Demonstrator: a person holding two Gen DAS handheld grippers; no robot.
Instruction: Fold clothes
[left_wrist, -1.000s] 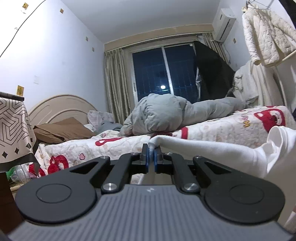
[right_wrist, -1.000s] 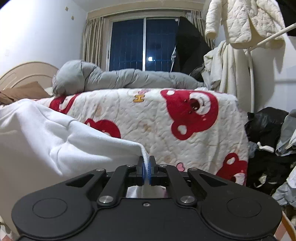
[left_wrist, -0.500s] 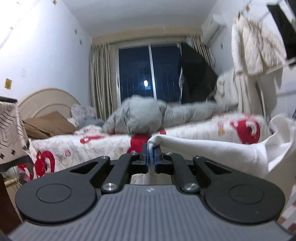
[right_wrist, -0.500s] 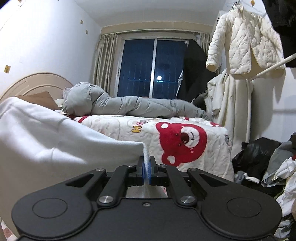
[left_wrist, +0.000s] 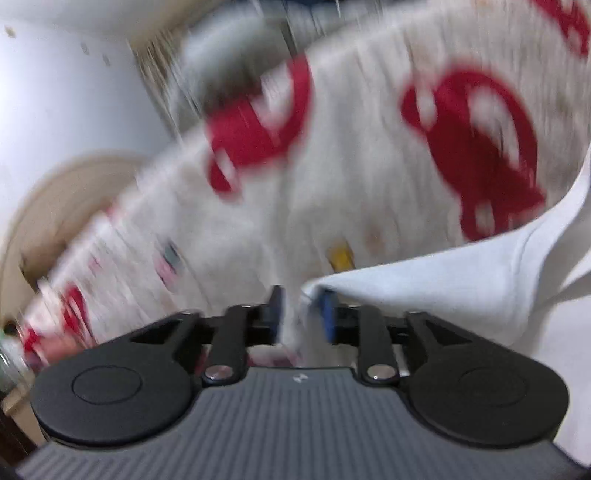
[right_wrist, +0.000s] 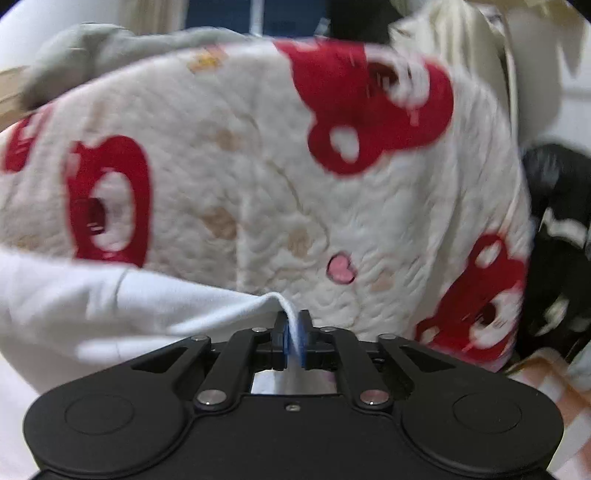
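A white garment (left_wrist: 461, 291) hangs between my two grippers over the bed. In the left wrist view my left gripper (left_wrist: 303, 314) has its jaws apart, and the garment's corner lies loosely against the right blue pad (left_wrist: 328, 314). In the right wrist view my right gripper (right_wrist: 293, 334) is shut on another edge of the white garment (right_wrist: 110, 306), which stretches away to the left. Both views are blurred by motion.
The bed's white quilt with red bear prints (right_wrist: 258, 166) fills the space ahead in both views (left_wrist: 369, 166). A grey padded jacket (right_wrist: 92, 44) lies on the bed's far side. Dark clothes (right_wrist: 554, 221) are piled to the right. The headboard (left_wrist: 44, 206) is at left.
Both grippers have tipped down towards the quilt, which now fills the views. My left gripper's jaws have opened and released their pinch on the white garment. The right stays shut on it.
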